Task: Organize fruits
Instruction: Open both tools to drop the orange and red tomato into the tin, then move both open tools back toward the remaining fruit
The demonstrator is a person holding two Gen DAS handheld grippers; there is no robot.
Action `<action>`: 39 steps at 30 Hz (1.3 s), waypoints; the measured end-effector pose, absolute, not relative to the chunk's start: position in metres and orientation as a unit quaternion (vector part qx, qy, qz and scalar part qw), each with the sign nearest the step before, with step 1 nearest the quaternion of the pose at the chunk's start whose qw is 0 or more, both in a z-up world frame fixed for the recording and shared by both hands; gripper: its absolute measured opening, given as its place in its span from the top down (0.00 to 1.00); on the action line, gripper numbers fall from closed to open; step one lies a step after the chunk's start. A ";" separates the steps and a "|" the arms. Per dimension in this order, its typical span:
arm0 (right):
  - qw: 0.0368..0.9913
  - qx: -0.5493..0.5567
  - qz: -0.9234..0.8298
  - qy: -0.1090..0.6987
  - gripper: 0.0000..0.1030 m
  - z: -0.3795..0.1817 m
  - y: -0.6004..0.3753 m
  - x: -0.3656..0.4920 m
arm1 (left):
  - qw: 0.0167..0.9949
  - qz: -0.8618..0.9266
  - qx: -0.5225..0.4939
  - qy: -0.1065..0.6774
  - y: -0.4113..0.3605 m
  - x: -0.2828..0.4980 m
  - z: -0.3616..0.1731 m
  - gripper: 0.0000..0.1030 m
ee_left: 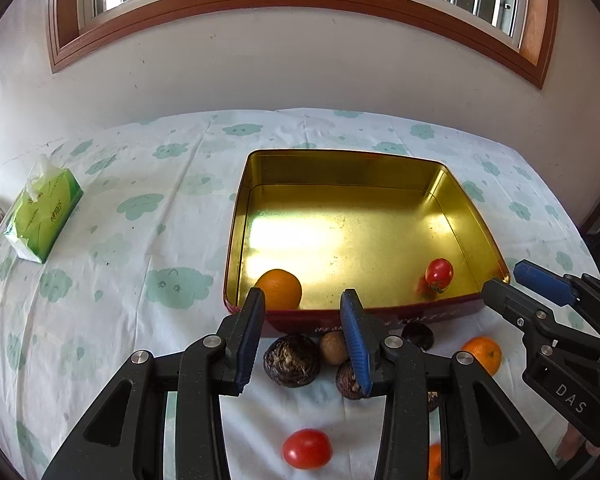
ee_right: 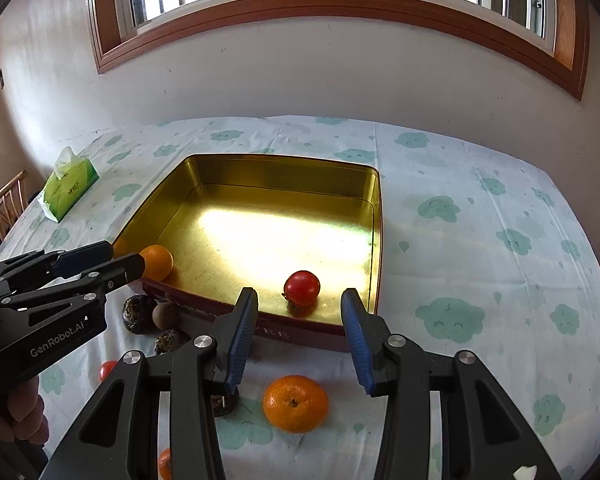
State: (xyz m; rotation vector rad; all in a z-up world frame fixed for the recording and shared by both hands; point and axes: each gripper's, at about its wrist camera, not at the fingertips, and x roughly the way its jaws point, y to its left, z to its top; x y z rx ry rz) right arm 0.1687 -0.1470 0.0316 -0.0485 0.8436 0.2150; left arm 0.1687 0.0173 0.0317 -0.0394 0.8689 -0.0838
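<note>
Gold metal lines the tin [ee_left: 464, 216] in front of you, open on the clouded cloth [ee_left: 148, 200], and two fruits lie in it: an orange [ee_left: 280, 286] in the near left corner and a tomato [ee_left: 439, 272] toward the near right corner, well apart from each other.

Your left gripper [ee_left: 306, 336] is spread wide with nothing between its blue pads [ee_left: 356, 336]; it hangs over the tin's near wall, above the loose fruit on the cloth. Under it you have a dark chestnut [ee_left: 292, 362], a small brown fruit [ee_left: 333, 346] just beside it, and a second chestnut [ee_left: 348, 380] partly behind the right pad. A third dark one [ee_left: 418, 336] sits against the tin's wall. Nearer to you lies a second tomato [ee_left: 307, 449], and to the right a mandarin [ee_left: 483, 354].

Your right gripper [ee_right: 300, 340] is also released and holds nothing. In the right wrist view it hovers over the near right corner of the tin, with the tomato in the tin showing between its fingers and the mandarin [ee_right: 295, 403] on the cloth just below them. A dark fruit [ee_right: 225, 404] peeks from under its left finger, and another orange one [ee_right: 165, 463] shows at the lower edge, mostly hidden.

At the far left of the cloth you have a green tissue pack [ee_left: 42, 216], well away from the tin.
</note>
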 end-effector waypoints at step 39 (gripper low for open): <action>0.891 -0.027 0.131 0.434 0.60 0.012 -0.139 0.016 | 0.897 -0.017 -0.030 0.441 0.045 0.003 -0.001 0.60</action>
